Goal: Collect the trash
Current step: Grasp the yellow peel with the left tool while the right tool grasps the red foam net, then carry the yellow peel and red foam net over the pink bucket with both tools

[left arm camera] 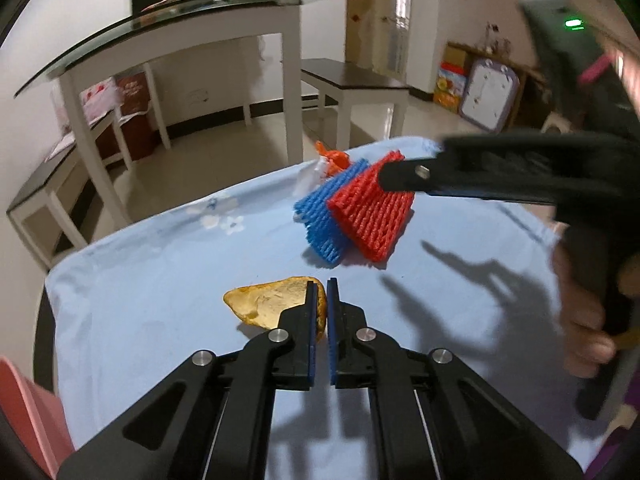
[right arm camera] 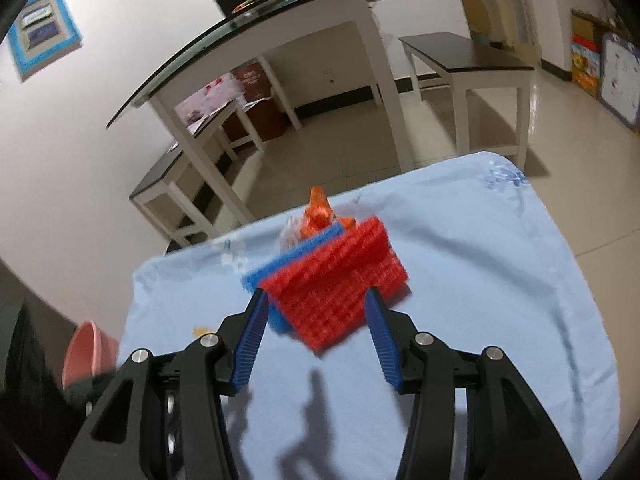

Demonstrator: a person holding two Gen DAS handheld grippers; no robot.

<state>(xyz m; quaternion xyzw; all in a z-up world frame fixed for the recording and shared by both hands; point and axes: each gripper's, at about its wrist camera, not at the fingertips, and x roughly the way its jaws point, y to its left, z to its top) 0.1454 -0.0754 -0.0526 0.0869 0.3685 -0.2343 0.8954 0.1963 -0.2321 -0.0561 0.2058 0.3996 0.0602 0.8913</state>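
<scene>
The right hand-held gripper (right arm camera: 316, 340), jaws spread wide, straddles the red foam net (right arm camera: 340, 284) just ahead; the left hand-held gripper (left arm camera: 320, 320), nearly closed and empty, hovers beside the peel (left arm camera: 272, 306).

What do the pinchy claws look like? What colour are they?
Both are black plastic. The left gripper and right gripper each have two fingers with ridged blue pads, round silver bolts at the joints, and triangular holes in the arms.
</scene>
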